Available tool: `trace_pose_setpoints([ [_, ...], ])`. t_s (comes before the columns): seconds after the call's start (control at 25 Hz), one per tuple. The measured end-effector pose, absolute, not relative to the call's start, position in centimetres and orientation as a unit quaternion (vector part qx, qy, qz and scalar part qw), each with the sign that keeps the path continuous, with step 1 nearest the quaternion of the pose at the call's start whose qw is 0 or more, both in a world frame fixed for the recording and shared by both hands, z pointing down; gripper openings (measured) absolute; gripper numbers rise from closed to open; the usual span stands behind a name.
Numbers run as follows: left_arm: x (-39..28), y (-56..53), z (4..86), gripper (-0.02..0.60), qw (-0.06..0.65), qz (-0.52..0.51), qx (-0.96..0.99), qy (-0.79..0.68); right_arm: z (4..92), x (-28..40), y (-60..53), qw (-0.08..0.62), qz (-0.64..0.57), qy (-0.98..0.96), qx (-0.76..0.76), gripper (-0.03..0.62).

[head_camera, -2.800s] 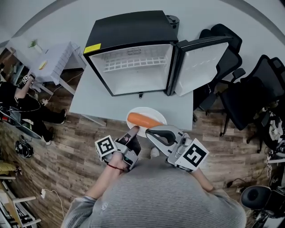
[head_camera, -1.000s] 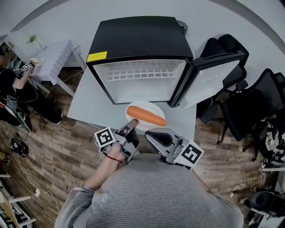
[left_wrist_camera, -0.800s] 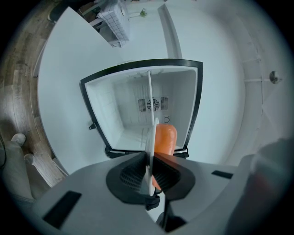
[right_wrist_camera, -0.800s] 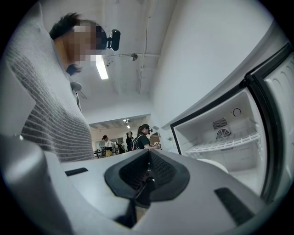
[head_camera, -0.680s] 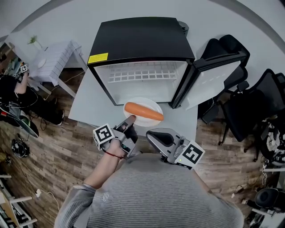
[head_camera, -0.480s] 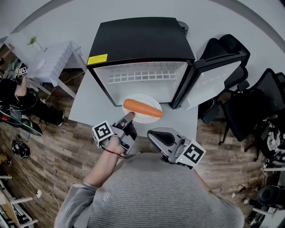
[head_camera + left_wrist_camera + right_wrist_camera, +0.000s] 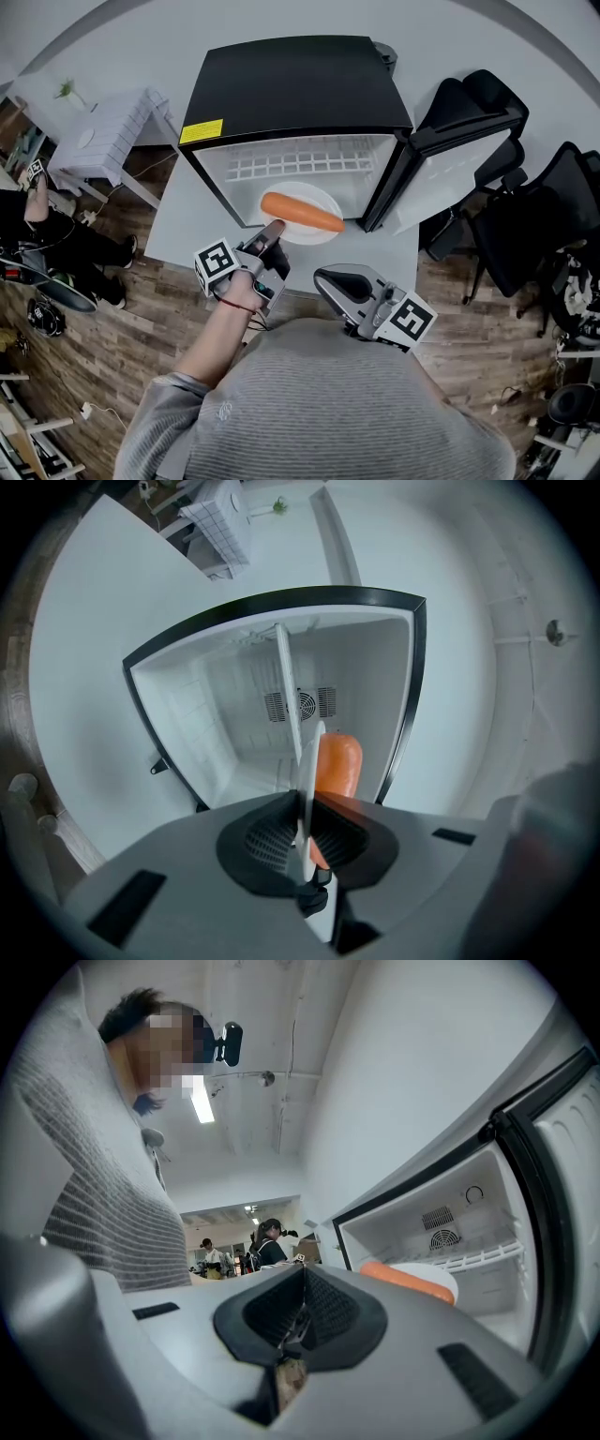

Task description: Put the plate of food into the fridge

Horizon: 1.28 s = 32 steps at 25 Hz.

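Note:
A white plate (image 7: 314, 203) bearing a long orange piece of food (image 7: 300, 212) hovers at the mouth of the open black fridge (image 7: 291, 84). My left gripper (image 7: 273, 229) is shut on the plate's near rim. In the left gripper view the plate (image 7: 306, 761) stands edge-on between the jaws, with the food (image 7: 336, 764) to its right and the white fridge interior (image 7: 225, 714) behind. My right gripper (image 7: 323, 276) hangs shut and empty to the lower right of the plate. In the right gripper view the plate (image 7: 439, 1282) and the food (image 7: 398, 1280) show ahead, before the fridge (image 7: 450, 1213).
The fridge door (image 7: 441, 173) stands open to the right. The fridge sits on a pale table (image 7: 183, 220). Black office chairs (image 7: 525, 216) crowd the right side. A small white side table (image 7: 108, 131) and a seated person (image 7: 37, 220) are at the left.
The left gripper has carried the plate with the food away from me, from over the table edge to the fridge opening. The right gripper has barely shifted.

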<state>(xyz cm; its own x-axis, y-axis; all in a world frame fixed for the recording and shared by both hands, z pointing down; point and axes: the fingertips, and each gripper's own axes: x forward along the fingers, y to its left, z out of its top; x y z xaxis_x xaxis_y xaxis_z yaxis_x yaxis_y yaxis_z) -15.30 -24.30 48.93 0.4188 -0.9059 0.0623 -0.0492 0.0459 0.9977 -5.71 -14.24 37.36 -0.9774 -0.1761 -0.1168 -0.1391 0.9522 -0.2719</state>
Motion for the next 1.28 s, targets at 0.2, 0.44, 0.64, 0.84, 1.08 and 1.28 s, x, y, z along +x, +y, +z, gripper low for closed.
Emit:
trace_pose_setpoints([
  [0.2, -15.2, -25.6, 49.4, 0.04, 0.608, -0.36, 0.58, -0.406, 37.2, -5.0, -15.8, 0.073, -0.135, 0.984, -0.087, 0.014],
  [0.44, -16.4, -27.1, 49.0, 0.04, 0.611, -0.379, 0.57, -0.397, 37.2, -6.2, -16.9, 0.068, -0.136, 0.984, -0.089, 0.014],
  [0.64, -17.1, -28.5, 48.7, 0.04, 0.611, -0.389, 0.564, -0.396, 37.5, -6.6, -17.7, 0.064, -0.139, 0.984, -0.093, 0.014],
  [0.84, -18.0, -29.6, 49.5, 0.04, 0.612, -0.381, 0.563, -0.405, 37.5, -6.8, -18.5, 0.063, -0.143, 0.983, -0.1, 0.014],
  [1.08, -18.7, -30.6, 50.6, 0.04, 0.615, -0.374, 0.549, -0.424, 37.5, -7.2, -18.9, 0.063, -0.144, 0.982, -0.106, 0.014],
  [1.28, -18.9, -31.5, 50.9, 0.04, 0.617, -0.378, 0.535, -0.436, 37.7, -7.3, -19.4, 0.061, -0.147, 0.981, -0.114, 0.014],
])
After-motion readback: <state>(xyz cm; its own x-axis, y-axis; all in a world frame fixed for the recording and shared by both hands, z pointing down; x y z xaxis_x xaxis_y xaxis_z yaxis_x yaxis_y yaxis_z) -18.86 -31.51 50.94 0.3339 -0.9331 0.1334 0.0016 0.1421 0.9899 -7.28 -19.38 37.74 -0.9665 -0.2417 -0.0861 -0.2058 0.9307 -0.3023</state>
